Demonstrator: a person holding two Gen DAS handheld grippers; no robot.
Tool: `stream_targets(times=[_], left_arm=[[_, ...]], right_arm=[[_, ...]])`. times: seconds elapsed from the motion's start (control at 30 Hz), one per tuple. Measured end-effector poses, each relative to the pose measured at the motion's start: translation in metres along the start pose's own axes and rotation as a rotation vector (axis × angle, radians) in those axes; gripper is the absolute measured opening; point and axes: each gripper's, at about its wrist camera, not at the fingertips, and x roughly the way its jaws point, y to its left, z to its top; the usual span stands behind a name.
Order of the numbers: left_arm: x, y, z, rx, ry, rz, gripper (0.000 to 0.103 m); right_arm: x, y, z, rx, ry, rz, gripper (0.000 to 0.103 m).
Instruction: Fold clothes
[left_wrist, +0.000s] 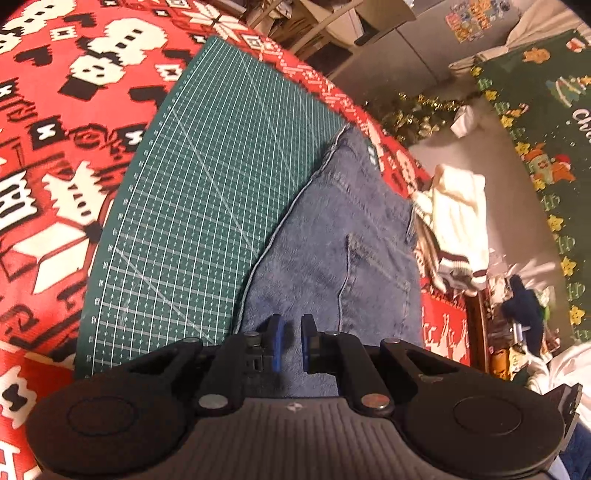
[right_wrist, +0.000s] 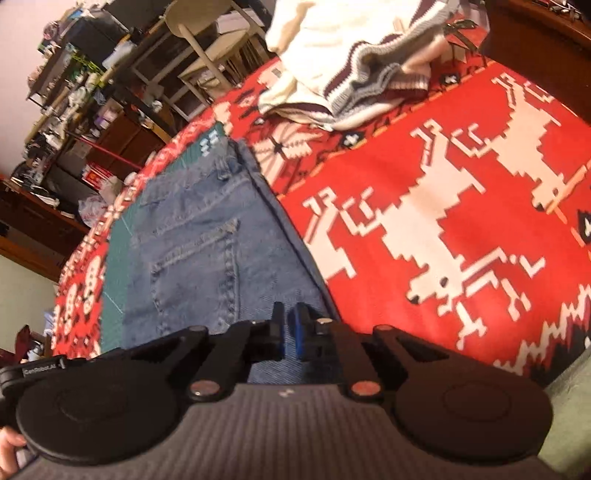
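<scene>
Two grippers, left (left_wrist: 289, 341) and right (right_wrist: 287, 332), jaws nearly together, whether pinching denim cannot be told | jeans (left_wrist: 332, 236) flat, partly on mat (left_wrist: 192, 206), on cloth (right_wrist: 443, 206) | step: fold under way, judged | next: carry near edge over, keep seams aligned.

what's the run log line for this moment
left gripper: shut on jeans | right gripper: shut on jeans | jeans: partly on green mat
</scene>
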Motion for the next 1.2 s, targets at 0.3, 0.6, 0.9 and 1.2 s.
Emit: stream_targets(times=[0.3,0.6,0.9,1.2], left_arm=[[0.013,-0.007,0.004,0.034,0.003,0.019,0.008],[0.011,-0.007,-0.001,0.034,0.002,0.055,0.006],[0.002,-0.017,-0.01,0.106,-0.023,0.067,0.009],[0.0,-0.043,-0.003,0.218,-0.121,0.005,0.009]], right_arm=[[0.015,0.018,0.008,-0.057,0.001,0.051,0.009],[0.014,0.001,0.01,0.041,-0.007,-0.015,0.0],[-0.006,0.013,0.007,-0.021,-0.042,-0.023,0.01],[-0.007,0.024,0.014,-0.09,-0.052,0.059,0.01]])
